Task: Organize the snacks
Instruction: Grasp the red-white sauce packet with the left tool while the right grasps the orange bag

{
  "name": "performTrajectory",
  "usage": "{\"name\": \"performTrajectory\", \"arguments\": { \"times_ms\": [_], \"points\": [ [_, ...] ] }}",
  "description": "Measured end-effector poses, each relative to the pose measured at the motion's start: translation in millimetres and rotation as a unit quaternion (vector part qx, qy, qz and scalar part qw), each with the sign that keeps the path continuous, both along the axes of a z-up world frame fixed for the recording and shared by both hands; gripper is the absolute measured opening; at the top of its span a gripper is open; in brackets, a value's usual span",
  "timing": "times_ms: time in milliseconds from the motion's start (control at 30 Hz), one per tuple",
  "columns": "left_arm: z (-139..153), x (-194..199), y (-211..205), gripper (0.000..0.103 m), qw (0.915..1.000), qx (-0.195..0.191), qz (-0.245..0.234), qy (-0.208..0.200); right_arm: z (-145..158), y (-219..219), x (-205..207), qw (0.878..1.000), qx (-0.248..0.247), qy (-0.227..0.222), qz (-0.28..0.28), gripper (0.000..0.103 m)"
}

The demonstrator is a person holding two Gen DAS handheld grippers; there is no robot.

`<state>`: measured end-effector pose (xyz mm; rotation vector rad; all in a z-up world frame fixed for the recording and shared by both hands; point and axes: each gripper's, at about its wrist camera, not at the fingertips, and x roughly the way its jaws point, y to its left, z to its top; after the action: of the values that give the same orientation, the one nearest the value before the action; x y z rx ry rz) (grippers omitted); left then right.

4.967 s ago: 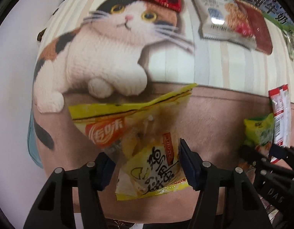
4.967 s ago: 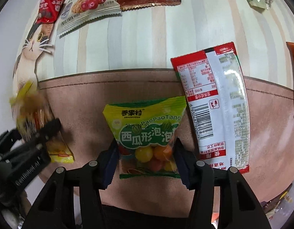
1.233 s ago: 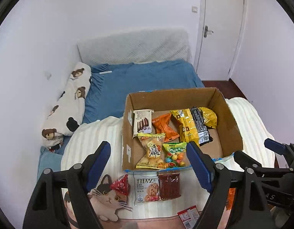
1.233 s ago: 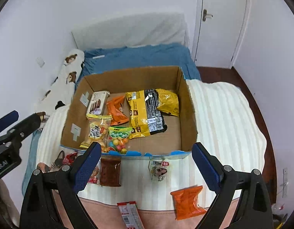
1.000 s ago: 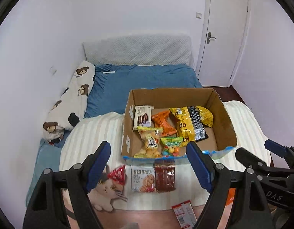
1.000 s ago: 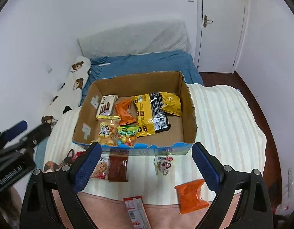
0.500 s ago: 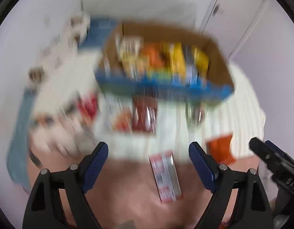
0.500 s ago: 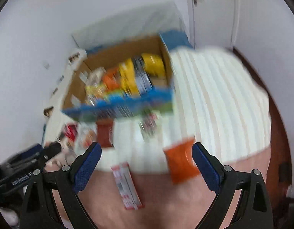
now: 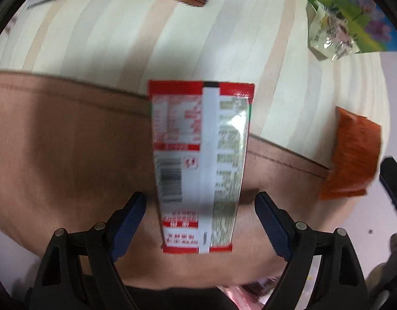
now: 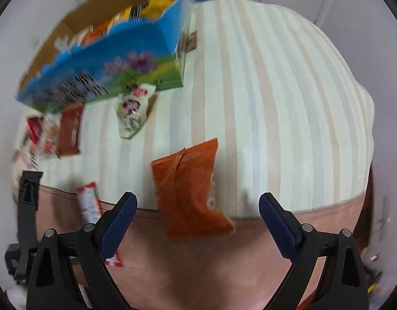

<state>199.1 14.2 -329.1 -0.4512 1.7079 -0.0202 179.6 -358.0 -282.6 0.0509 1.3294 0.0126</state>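
Covering bed: striped blanket

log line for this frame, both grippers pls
left gripper: open, straddling red-white packet | right gripper: open over orange packet | neither gripped | box: partly filled

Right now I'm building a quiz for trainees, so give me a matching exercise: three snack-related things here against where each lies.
Things:
1. red-and-white packet
2. orange packet
3. small floral packet

Places:
A. against the box's printed front
B. between the left gripper's open jaws
C. ahead of the right gripper, across the blanket's seam

Pairs: 1-B, 2-C, 3-A
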Motion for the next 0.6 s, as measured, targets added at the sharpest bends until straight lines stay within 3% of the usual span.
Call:
{"name": "performTrajectory", "arguments": {
  "times_ms": [133, 233, 267, 367, 400, 500, 600],
  "points": [
    [8, 6, -9, 0.083, 0.9988, 0.033, -0.003, -0.037, -24, 20, 19, 0.998, -0.035, 0.023, 0.037, 0.097],
    [14, 10, -16, 0.060, 0.9959, 0.063, -0.033, -0.056, -40, 39, 23, 0.994, -0.079, 0.031, 0.072, 0.097],
    [15, 10, -15, 0.052, 0.9952, 0.067, -0.040, -0.059, -44, 44, 23, 0.992, -0.089, 0.033, 0.081, 0.093],
    [20, 9, -9, 0.048, 0.9939, 0.075, -0.055, -0.060, -53, 50, 21, 0.991, -0.092, 0.035, 0.089, 0.072],
    [21, 9, -7, 0.048, 0.9927, 0.083, -0.063, -0.061, -55, 51, 20, 0.991, -0.089, 0.034, 0.090, 0.066],
    [21, 6, 4, 0.048, 0.9896, 0.101, -0.083, -0.060, -59, 53, 11, 0.993, -0.069, 0.038, 0.091, 0.062],
    [20, 4, 12, 0.048, 0.9876, 0.107, -0.099, -0.058, -61, 57, -4, 0.995, -0.015, 0.055, 0.084, 0.059]
  ]
}}
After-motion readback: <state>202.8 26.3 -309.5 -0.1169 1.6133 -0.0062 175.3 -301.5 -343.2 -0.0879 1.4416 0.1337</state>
